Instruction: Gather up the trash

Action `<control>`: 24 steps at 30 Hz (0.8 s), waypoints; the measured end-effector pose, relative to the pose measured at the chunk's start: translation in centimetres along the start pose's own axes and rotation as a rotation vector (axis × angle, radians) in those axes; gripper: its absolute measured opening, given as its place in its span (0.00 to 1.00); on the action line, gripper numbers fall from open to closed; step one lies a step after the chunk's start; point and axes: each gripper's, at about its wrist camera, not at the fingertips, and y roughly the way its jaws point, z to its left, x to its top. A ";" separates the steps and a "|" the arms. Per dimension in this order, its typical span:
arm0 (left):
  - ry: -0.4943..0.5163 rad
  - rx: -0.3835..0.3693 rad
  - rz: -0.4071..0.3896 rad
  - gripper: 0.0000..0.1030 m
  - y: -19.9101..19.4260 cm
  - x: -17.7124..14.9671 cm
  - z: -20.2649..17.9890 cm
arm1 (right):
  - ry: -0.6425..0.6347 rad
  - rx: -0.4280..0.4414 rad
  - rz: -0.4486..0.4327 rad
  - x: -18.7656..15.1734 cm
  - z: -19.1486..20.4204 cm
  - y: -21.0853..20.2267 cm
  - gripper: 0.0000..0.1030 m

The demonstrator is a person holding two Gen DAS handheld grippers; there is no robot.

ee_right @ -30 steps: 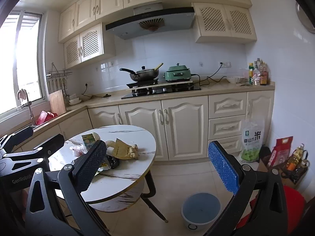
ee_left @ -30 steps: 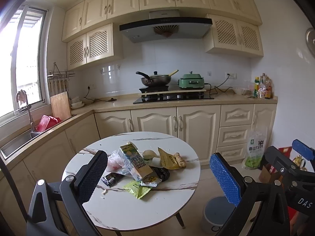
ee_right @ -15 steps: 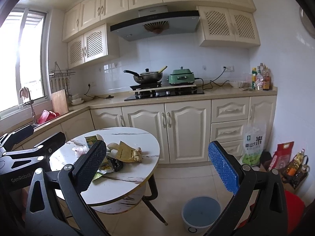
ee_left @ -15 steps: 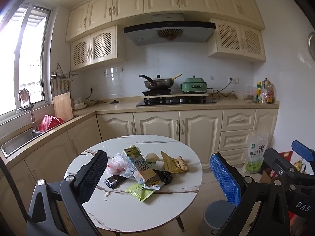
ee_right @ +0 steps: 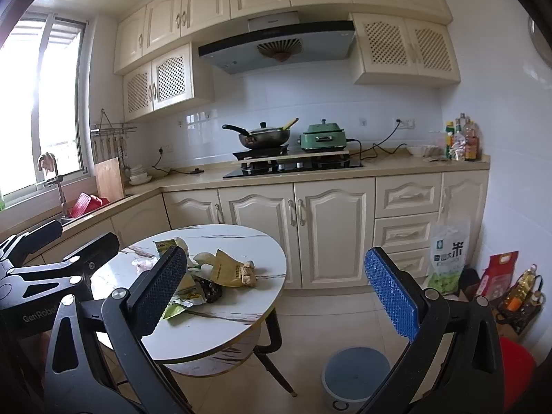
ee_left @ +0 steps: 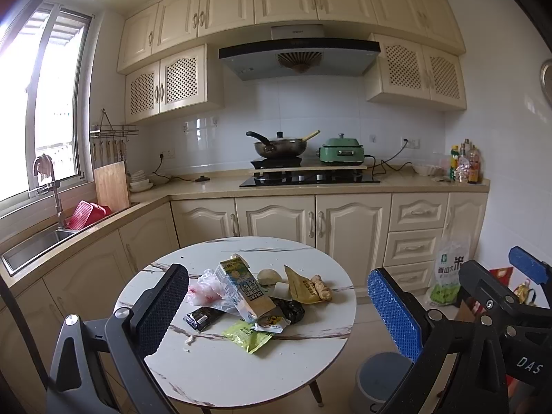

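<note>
A pile of trash lies on the round white marble table (ee_left: 220, 376): a milk carton (ee_left: 243, 289), a yellow bag (ee_left: 305, 288), a green wrapper (ee_left: 246, 338), a black wrapper (ee_left: 201, 317), a clear plastic bag (ee_left: 207, 288). The table also shows in the right wrist view (ee_right: 214, 331). A grey bin (ee_right: 353, 376) stands on the floor right of the table. My left gripper (ee_left: 276, 314) is open and empty, short of the table. My right gripper (ee_right: 272, 293) is open and empty, between table and bin.
Cream cabinets and a counter (ee_left: 396, 183) run along the back with a stove, wok (ee_left: 277, 146) and green cooker (ee_left: 341, 151). A sink (ee_left: 31, 245) is at left. A rice bag (ee_right: 446, 258) and oil bottles (ee_right: 521, 289) sit on the floor at right.
Both grippers have tilted up and drawn back slightly, so the table and trash sit lower in both views. Both stay open.
</note>
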 end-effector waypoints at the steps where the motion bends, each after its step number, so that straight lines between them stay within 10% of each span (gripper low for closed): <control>1: -0.001 -0.001 0.000 0.99 0.0 0.0 0.0 | 0.000 -0.001 0.000 0.0 0.0 0.0 1.00; 24: -0.003 0.004 0.001 0.99 0.2 -0.4 0.4 | 0.000 0.014 0.009 -0.5 0.6 0.0 1.00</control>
